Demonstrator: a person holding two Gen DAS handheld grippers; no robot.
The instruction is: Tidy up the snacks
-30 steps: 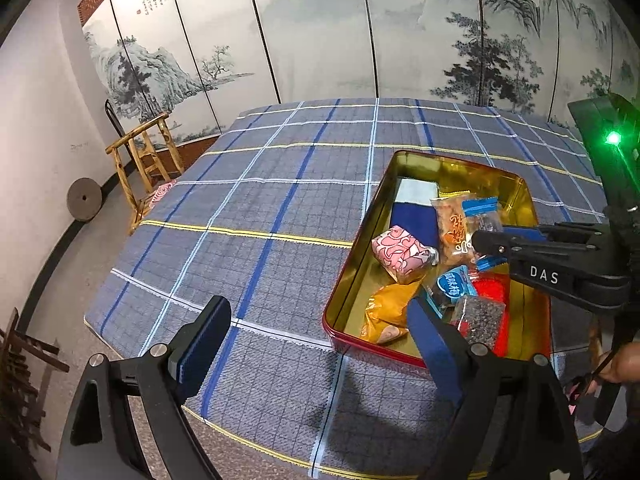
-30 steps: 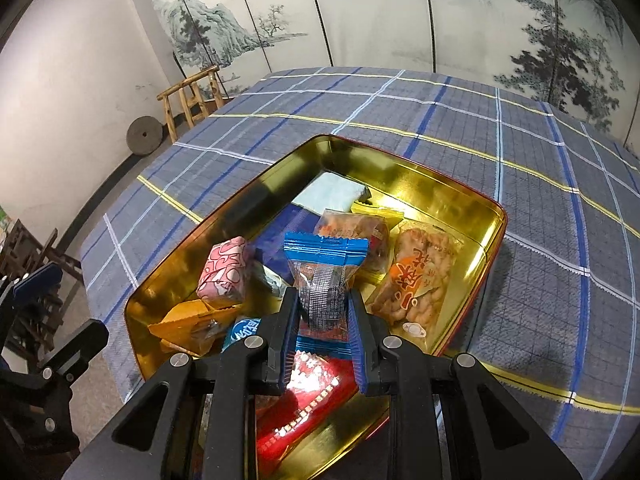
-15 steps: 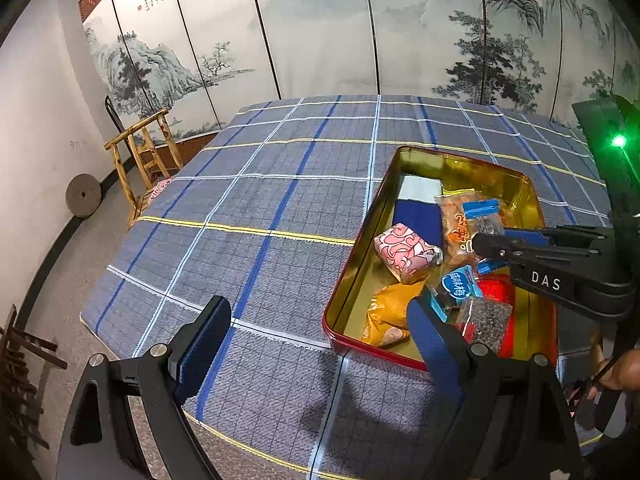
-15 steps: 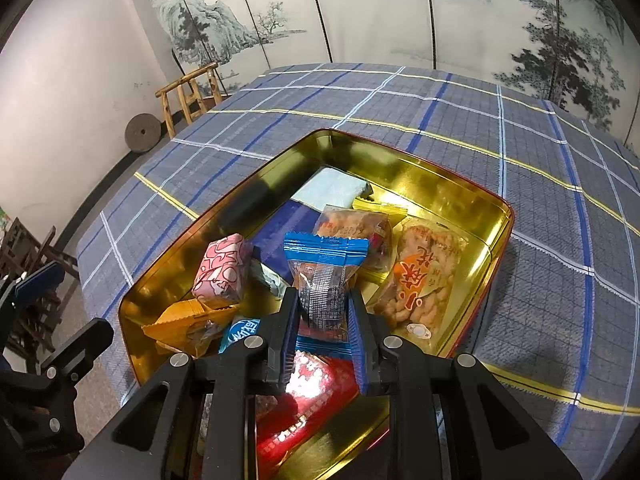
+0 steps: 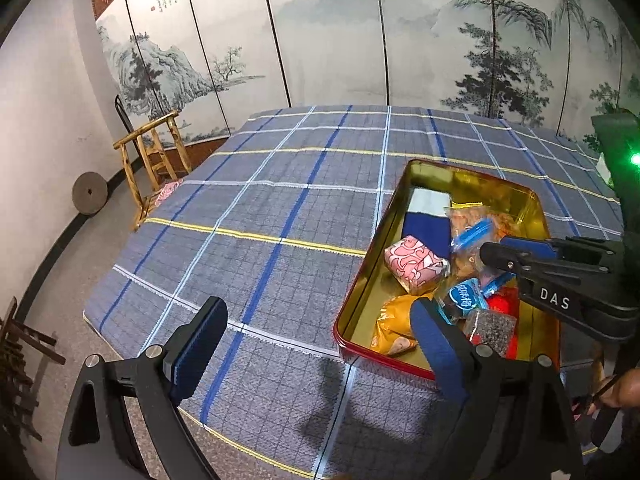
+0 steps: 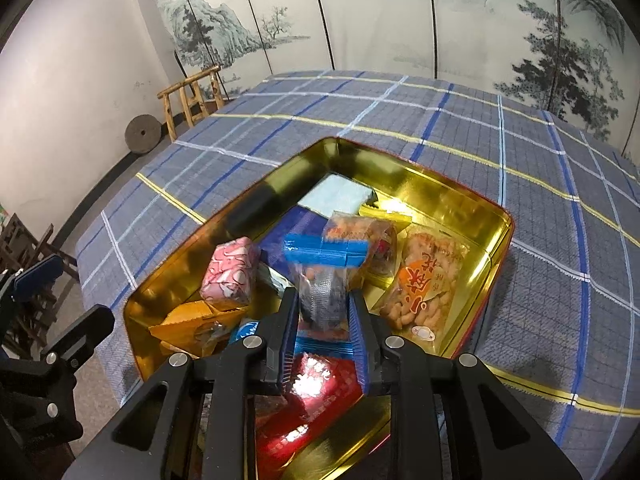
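Observation:
A gold tin with a red rim (image 5: pixel 496 181) (image 6: pixel 440 190) sits on the plaid cloth and holds several snack packets. My right gripper (image 6: pixel 323 300) is shut on a clear packet with a blue top (image 6: pixel 325 276) and holds it over the tin's near half. That gripper also shows from the side in the left wrist view (image 5: pixel 486 254). In the tin lie a pink packet (image 6: pixel 230 270), an orange packet (image 6: pixel 188 326), a red packet (image 6: pixel 308 396) and a peanut bag (image 6: pixel 424 284). My left gripper (image 5: pixel 316 344) is open and empty, above the cloth by the tin's near left corner.
The blue plaid cloth (image 5: pixel 256 220) covers the table to the left of and behind the tin. A wooden chair (image 5: pixel 154 160) and a round stone (image 5: pixel 89 193) stand by the left wall. A painted folding screen (image 5: pixel 360 32) runs along the back.
The tin sits slightly farther right in the left wrist view, so my left gripper has drifted a little. The right gripper still holds the blue-topped packet over the tin.

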